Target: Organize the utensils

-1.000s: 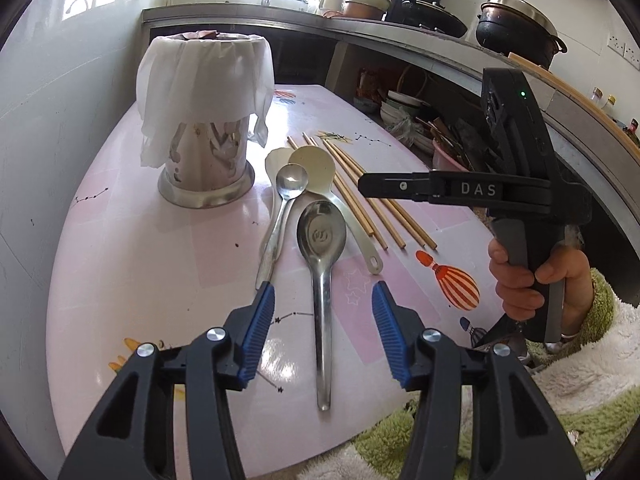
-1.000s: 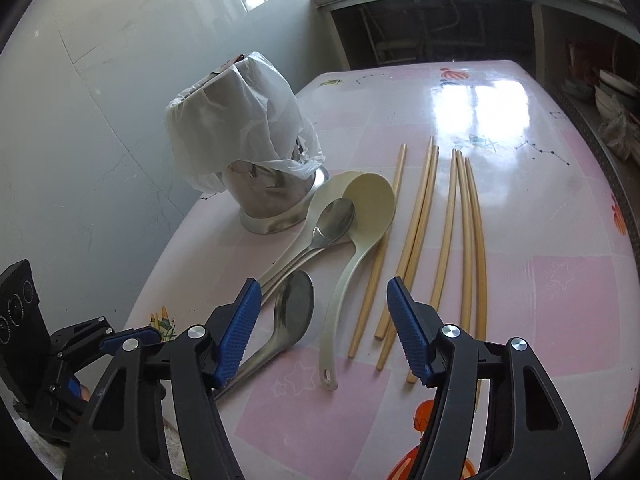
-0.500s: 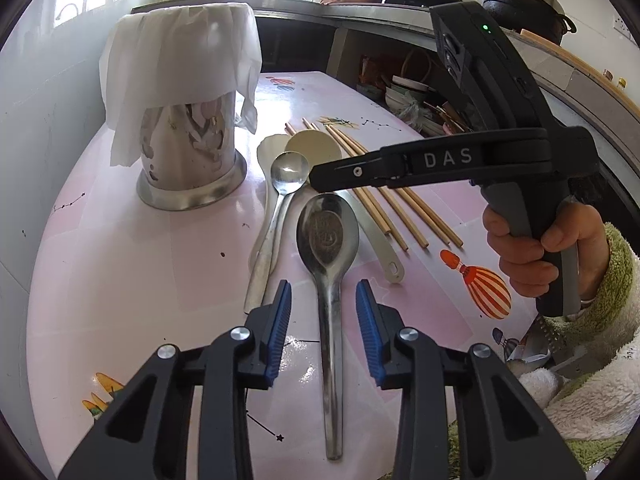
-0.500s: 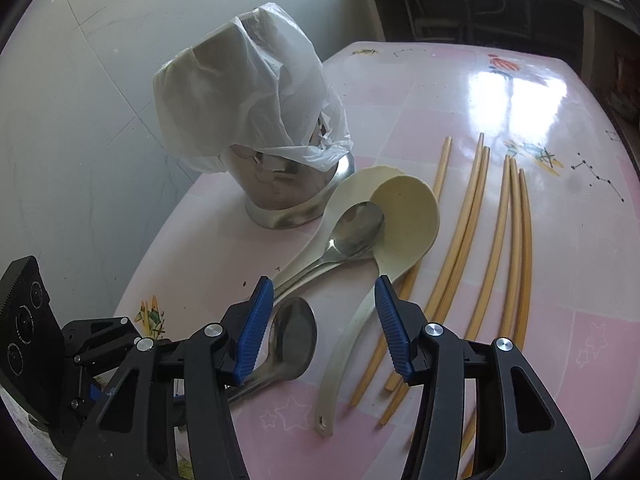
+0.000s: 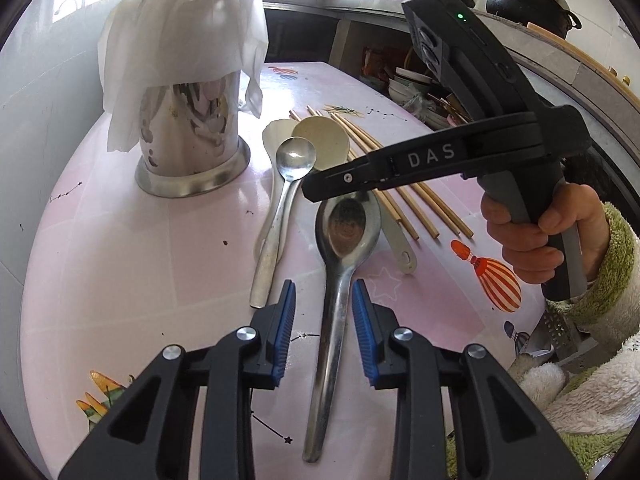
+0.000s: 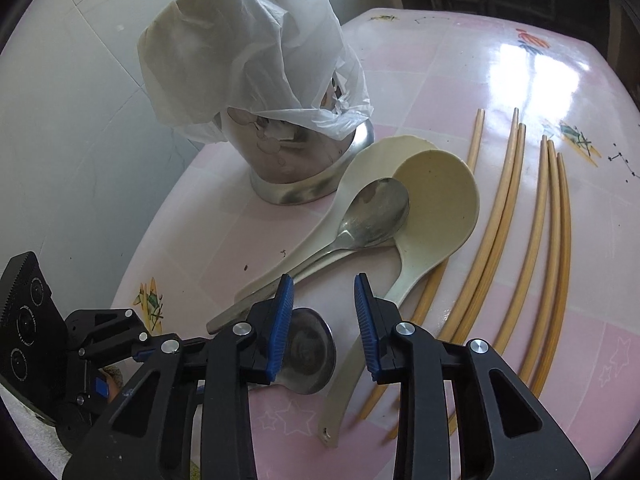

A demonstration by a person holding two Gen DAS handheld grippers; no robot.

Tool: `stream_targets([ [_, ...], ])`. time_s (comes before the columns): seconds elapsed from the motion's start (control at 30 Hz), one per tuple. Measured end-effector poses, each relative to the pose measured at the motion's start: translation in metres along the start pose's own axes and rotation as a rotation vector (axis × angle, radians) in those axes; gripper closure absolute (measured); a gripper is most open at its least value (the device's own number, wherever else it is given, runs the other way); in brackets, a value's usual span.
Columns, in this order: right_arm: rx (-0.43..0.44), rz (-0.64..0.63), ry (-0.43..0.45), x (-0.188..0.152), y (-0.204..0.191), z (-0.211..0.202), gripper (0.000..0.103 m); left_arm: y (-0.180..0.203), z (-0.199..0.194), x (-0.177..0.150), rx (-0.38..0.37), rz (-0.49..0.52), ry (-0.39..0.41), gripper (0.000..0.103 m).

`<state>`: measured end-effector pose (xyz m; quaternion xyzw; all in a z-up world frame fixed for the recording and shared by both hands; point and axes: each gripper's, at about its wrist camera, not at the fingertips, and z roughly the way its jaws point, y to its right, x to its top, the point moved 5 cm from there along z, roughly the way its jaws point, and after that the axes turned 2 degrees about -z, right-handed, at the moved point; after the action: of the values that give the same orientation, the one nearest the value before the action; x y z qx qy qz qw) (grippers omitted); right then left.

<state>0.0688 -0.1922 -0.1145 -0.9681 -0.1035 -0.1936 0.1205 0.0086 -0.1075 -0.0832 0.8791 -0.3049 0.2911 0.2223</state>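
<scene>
Currently left gripper (image 5: 323, 306) fingers spread, straddling the handle of the big spoon (image 5: 340, 256) lying flat on the pink surface (image 5: 120, 264) — not pinching it. Right gripper (image 6: 323, 312) fingers also spread, hovering over the spoon's bowl and the cream ladle (image 6: 432, 216). Small spoon (image 5: 282, 200) rests beside it; chopsticks (image 6: 516, 216) lie further right — steel holder (image 5: 192, 148) with plastic bag (image 5: 180, 40) upright nearby
</scene>
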Motion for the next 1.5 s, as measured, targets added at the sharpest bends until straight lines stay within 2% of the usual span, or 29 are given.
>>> stream_targets([
  [0.2, 0.026, 0.027, 0.017, -0.002, 0.008, -0.013, 0.071, -0.003, 0.000, -0.003, 0.005, -0.011, -0.006, 0.075],
  [0.47, 0.038, 0.022, 0.018, -0.013, 0.006, -0.021, 0.071, -0.002, 0.003, -0.006, 0.020, -0.009, -0.024, 0.081],
  [0.77, 0.031, 0.005, 0.012, -0.020, -0.002, -0.021, 0.071, -0.009, 0.007, -0.006, 0.036, -0.038, -0.040, 0.089],
  [0.97, 0.025, 0.006, 0.011, -0.025, -0.003, -0.020, 0.071, -0.008, 0.007, -0.006, 0.043, -0.035, -0.041, 0.089],
  [1.03, 0.006, 0.003, 0.015, -0.027, -0.003, -0.019, 0.079, -0.008, 0.007, -0.006, 0.046, -0.034, -0.042, 0.089],
  [1.07, -0.001, 0.004, 0.012, -0.027, -0.003, -0.017, 0.091, -0.008, 0.007, -0.006, 0.047, -0.034, -0.042, 0.089],
  [1.1, -0.011, 0.005, 0.014, -0.027, -0.003, -0.017, 0.098, -0.008, 0.007, -0.006, 0.048, -0.033, -0.042, 0.089],
  [1.27, -0.010, -0.066, 0.044, -0.021, -0.009, -0.018, 0.098, -0.007, 0.004, -0.006, 0.019, -0.033, -0.035, 0.089],
  [1.37, 0.008, -0.146, 0.071, -0.016, -0.020, -0.022, 0.099, -0.007, -0.003, -0.001, -0.026, -0.043, -0.010, 0.088],
  [1.5, 0.087, -0.249, 0.102, -0.009, -0.038, -0.028, 0.101, -0.013, -0.007, 0.008, -0.052, -0.072, 0.022, 0.082],
])
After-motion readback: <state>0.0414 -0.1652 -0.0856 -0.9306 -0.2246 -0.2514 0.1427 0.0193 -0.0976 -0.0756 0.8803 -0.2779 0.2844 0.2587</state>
